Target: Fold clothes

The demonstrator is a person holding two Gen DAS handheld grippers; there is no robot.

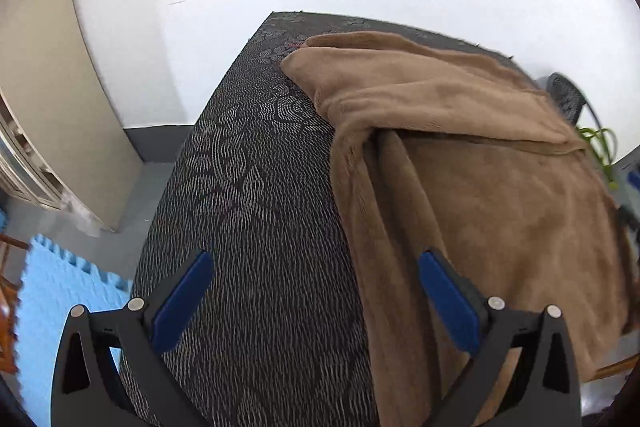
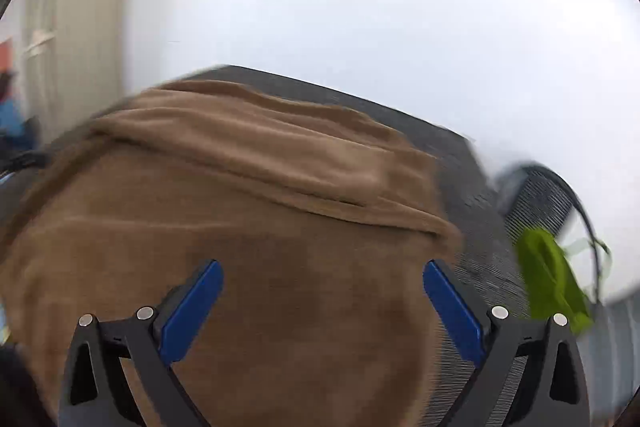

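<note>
Both claws, left (image 1: 316,291) and right (image 2: 323,301), are wide open and empty above the soft, limp garment (image 1: 480,195), best taken at an edge.

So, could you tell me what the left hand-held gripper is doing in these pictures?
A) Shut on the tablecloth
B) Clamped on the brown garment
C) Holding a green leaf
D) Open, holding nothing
D: the left hand-held gripper has its blue pads wide apart above the patterned tablecloth, beside the brown garment, gripping nothing.

Black gripper (image 1: 316,255) arms — blue pads, silver screws
</note>
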